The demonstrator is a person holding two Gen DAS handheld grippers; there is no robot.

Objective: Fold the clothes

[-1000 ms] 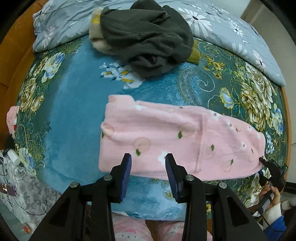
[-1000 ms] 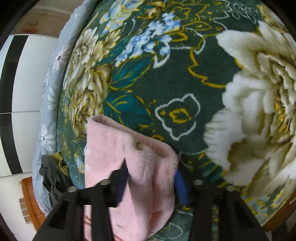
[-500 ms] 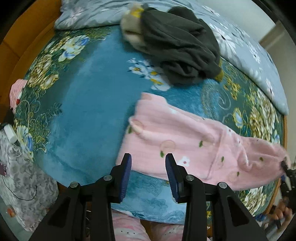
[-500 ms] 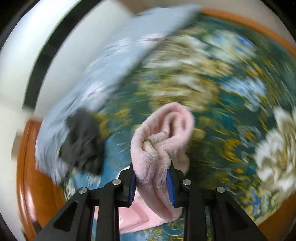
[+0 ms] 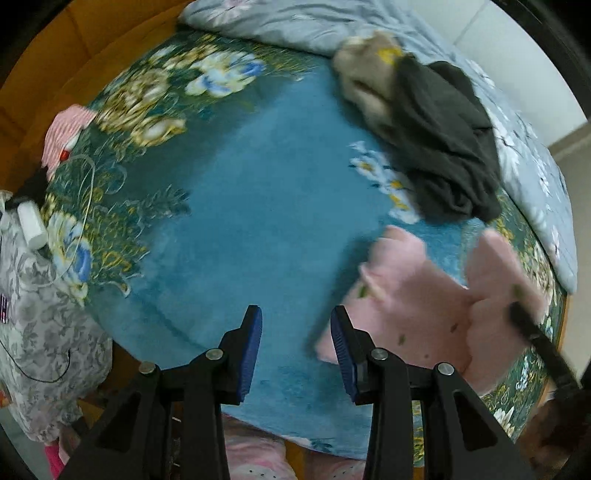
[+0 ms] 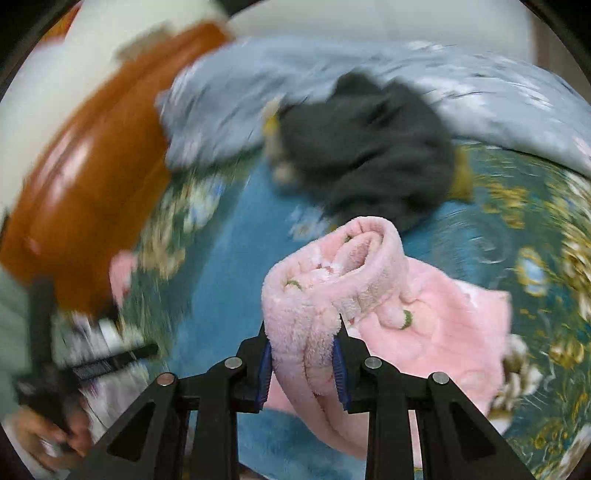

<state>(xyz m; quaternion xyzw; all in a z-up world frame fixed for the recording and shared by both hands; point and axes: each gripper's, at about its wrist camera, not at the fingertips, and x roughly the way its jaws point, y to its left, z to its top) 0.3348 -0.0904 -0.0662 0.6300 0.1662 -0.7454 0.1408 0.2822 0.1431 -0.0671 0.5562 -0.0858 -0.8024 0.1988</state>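
pink garment [image 6: 332, 280] end lifted by right hand-held gripper [image 6: 303, 363] pinching it, left hand-held gripper [image 5: 295, 347] spread over bare blanket [image 5: 258, 221]

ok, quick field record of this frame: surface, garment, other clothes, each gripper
surface: bed with blue floral blanket
garment: pink fleece garment, one end lifted and bunched, the rest lying on the blanket
right gripper: shut on a thick fold of the pink garment
left gripper: open, nothing between its pads, above bare blanket beside the garment
other clothes: dark grey garment pile at the far side, by the grey floral duvet
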